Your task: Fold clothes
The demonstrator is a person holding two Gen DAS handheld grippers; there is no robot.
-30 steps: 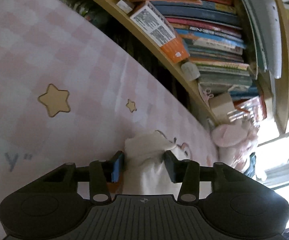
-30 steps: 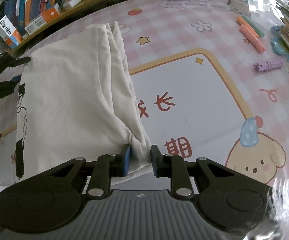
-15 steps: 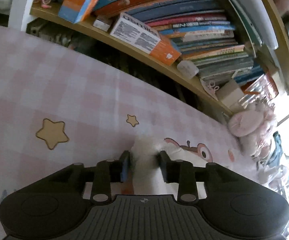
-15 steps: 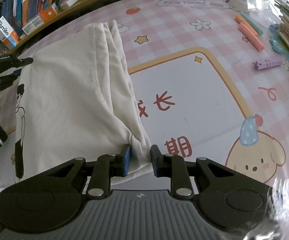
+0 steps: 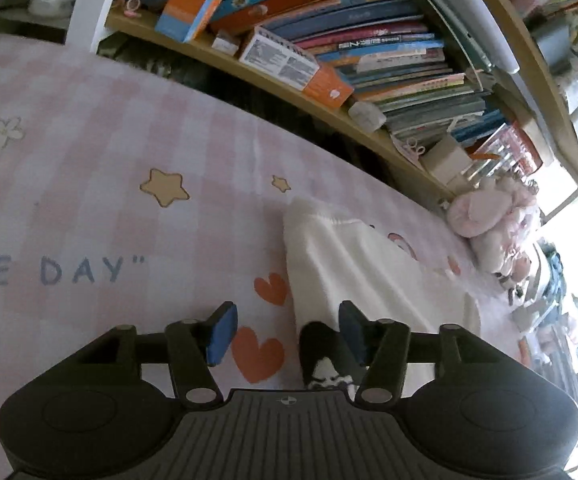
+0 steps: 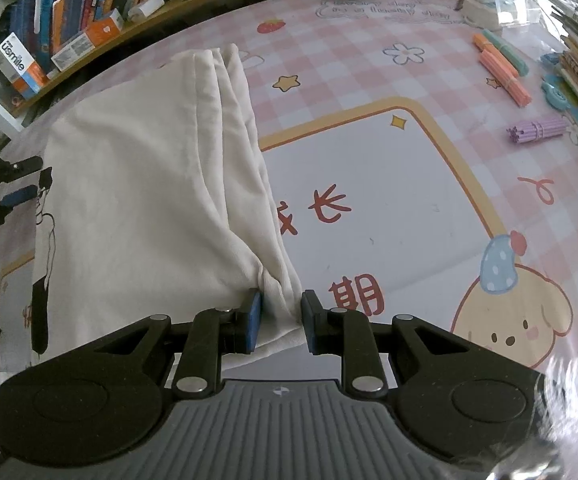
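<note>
A pink checked surface (image 6: 369, 60) carries a cream shirt (image 6: 149, 184), which lies folded across its 9 o'clock half in the right wrist view, one bunched corner toward 6 o'clock. A bookshelf (image 5: 369, 64) runs along the surface's far edge. The right gripper (image 6: 282, 322) has its jaws clenched on that bunched corner. The left gripper (image 5: 287, 332) has just been opening its jaws; they stand released, the shirt's black-printed edge lying between them beside the 3 o'clock pad, the other pad clear of the cloth.
</note>
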